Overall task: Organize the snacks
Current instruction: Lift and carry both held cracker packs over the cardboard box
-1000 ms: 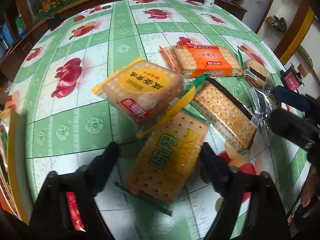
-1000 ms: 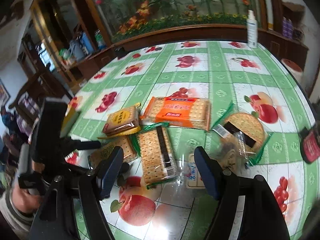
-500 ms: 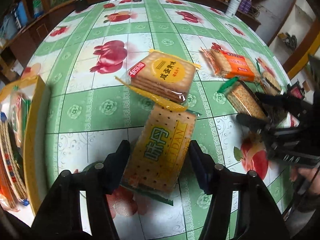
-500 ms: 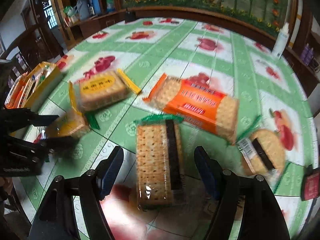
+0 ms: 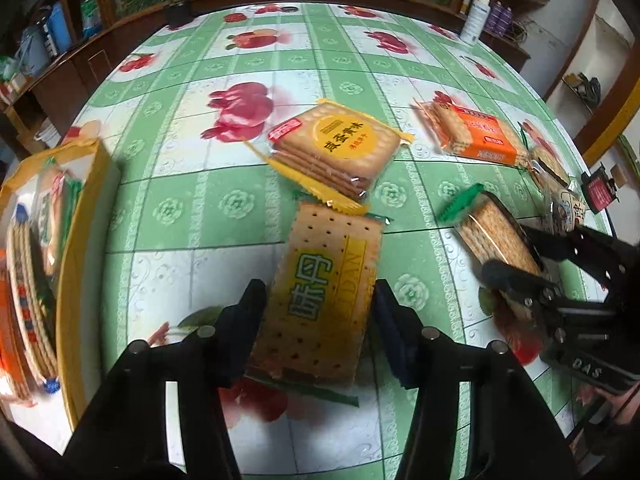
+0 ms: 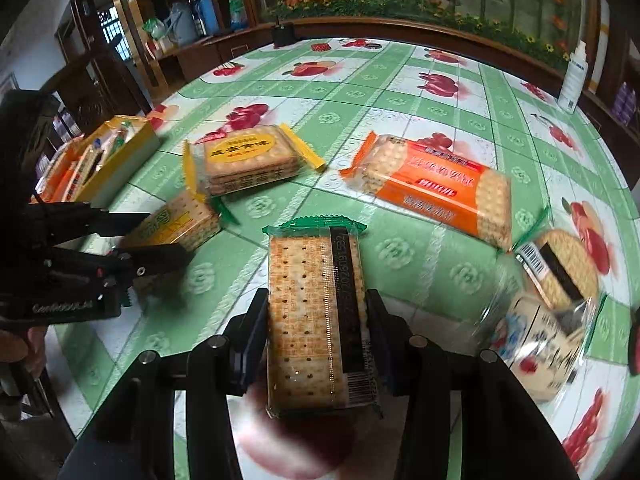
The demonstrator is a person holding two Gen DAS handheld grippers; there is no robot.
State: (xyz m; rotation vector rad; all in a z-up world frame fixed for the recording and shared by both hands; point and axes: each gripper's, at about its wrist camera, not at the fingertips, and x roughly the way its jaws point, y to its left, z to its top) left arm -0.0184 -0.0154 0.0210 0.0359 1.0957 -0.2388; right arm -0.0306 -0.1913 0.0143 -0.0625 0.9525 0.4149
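Left gripper (image 5: 320,312): jaws straddle the yellow-label cracker pack (image 5: 320,296), pads against or just beside its long sides; whether they press it cannot be told. The pack lies flat on the surface (image 5: 240,60), touching the square biscuit pack (image 5: 336,152). Right gripper (image 6: 316,332): jaws closed on the green-edged cracker pack (image 6: 316,320). The orange pack (image 6: 436,188) lies beyond it. A yellow box (image 6: 116,164) holding packs sits near the surface's left edge.

Flat cracker packets (image 5: 320,292) (image 6: 316,320) scattered on green tablecloth (image 5: 200,208)
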